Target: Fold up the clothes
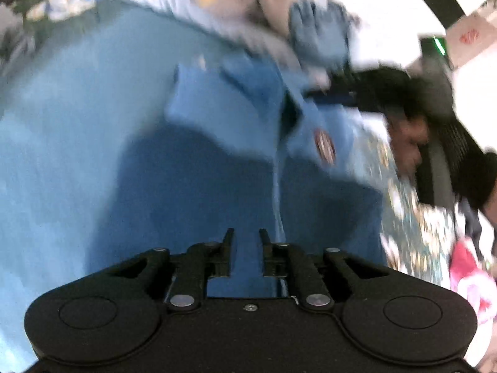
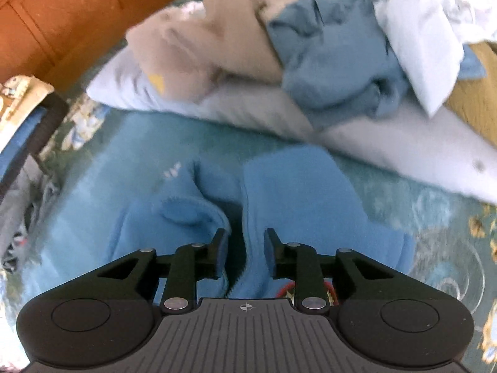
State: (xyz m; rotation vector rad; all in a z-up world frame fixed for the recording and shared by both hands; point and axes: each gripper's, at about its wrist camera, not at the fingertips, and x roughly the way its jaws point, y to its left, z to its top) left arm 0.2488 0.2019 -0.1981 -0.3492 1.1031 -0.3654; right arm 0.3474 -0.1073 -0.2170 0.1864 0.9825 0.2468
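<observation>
A light blue fleece garment (image 1: 217, 143) with a round red badge (image 1: 324, 146) lies spread on the patterned bedcover. My left gripper (image 1: 247, 236) hovers over it, jaws a narrow gap apart, and only cloth below shows through the gap. In the right wrist view the same blue fleece (image 2: 298, 192) lies bunched in two folds. My right gripper (image 2: 245, 237) sits just above it, jaws apart, with a fold edge running up between the fingers; the pads do not press on it. The left wrist view is blurred.
A heap of clothes, beige (image 2: 217, 37), grey-blue (image 2: 335, 59) and pale white (image 2: 428, 46), rests on a white pillow (image 2: 403, 146) behind the fleece. An orange headboard (image 2: 77, 15) stands at the back left. A person's hand (image 1: 407, 146) grips a black handle at right. Pink cloth (image 1: 466, 267) lies nearby.
</observation>
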